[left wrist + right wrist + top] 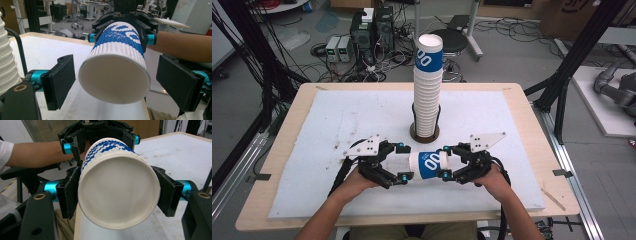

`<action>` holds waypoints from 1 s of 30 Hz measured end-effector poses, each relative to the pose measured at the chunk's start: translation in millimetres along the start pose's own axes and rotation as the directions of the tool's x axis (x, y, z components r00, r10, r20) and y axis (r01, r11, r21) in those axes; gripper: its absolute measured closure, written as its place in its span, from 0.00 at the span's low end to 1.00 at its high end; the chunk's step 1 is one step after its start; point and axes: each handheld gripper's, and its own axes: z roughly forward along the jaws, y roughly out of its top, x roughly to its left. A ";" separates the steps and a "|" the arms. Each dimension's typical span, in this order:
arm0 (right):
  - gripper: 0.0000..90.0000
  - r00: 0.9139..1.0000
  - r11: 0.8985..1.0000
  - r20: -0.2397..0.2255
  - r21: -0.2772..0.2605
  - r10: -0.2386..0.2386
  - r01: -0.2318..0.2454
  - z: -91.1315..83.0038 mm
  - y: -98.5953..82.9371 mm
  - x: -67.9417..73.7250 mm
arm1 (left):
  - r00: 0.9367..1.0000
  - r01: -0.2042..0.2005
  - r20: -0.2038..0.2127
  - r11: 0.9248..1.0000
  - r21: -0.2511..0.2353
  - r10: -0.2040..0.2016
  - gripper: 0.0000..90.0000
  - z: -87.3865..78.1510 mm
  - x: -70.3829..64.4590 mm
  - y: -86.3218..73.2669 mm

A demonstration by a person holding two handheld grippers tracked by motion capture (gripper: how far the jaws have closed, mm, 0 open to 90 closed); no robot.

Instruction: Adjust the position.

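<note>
A blue-and-white paper cup lies on its side in the air just above the near middle of the worktop, held between the two tools. In the high view its white end points left and its blue printed part sits to the right.

The right tool comes in from the right and pinches the cup: in the right gripper view its two black pads press against both sides of the cup, touching it.

The left tool comes in from the left, with its jaws spread around the cup's white end. In the left gripper view the pads stand apart from the cup, with a clear gap on each side, so this tool is not squeezing it. That view also shows the right tool behind, gripping the blue end.

Just beyond the cup, at the middle of the worktop, a tall stack of cups stands upright in a dark round holder. The stack leans slightly and its top cup shows the same blue print. A white mat covers most of the wooden worktop. Both of the person's hands hold the tools from the near edge, the left hand and the right hand level with each other.
</note>
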 end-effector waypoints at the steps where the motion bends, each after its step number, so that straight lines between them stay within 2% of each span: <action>1: 0.34 1.000 1.000 -0.003 -0.004 0.002 -0.002 0.3 -0.1 0.0 | 1.000 -0.002 0.004 1.000 -0.003 0.002 0.17 0.9 -0.4 0.0; 4: 0.34 1.000 1.000 -0.015 -0.017 0.006 -0.006 1.5 -0.3 -0.6 | 1.000 -0.007 0.007 1.000 0.007 0.007 0.17 4.4 -1.4 -0.4; 10: 0.34 0.999 0.999 -0.034 -0.042 0.019 -0.021 2.2 0.0 -1.1 | 1.000 0.008 0.006 1.000 0.012 -0.008 0.17 10.5 -1.2 -2.6; 16: 0.34 0.998 0.997 -0.052 -0.065 0.034 -0.038 2.1 -0.3 -1.8 | 1.000 0.016 0.021 1.000 0.020 -0.016 0.17 15.2 -0.9 -5.8; 19: 0.34 0.998 0.998 -0.053 -0.058 0.035 -0.038 2.6 -1.3 -2.3 | 1.000 0.017 0.019 1.000 0.018 -0.017 0.18 15.7 -0.9 -5.9; 30: 0.34 0.998 0.998 -0.042 -0.029 0.046 -0.047 3.5 -1.5 -1.7 | 1.000 -0.016 0.017 0.999 0.038 0.016 0.29 11.2 -0.8 -2.5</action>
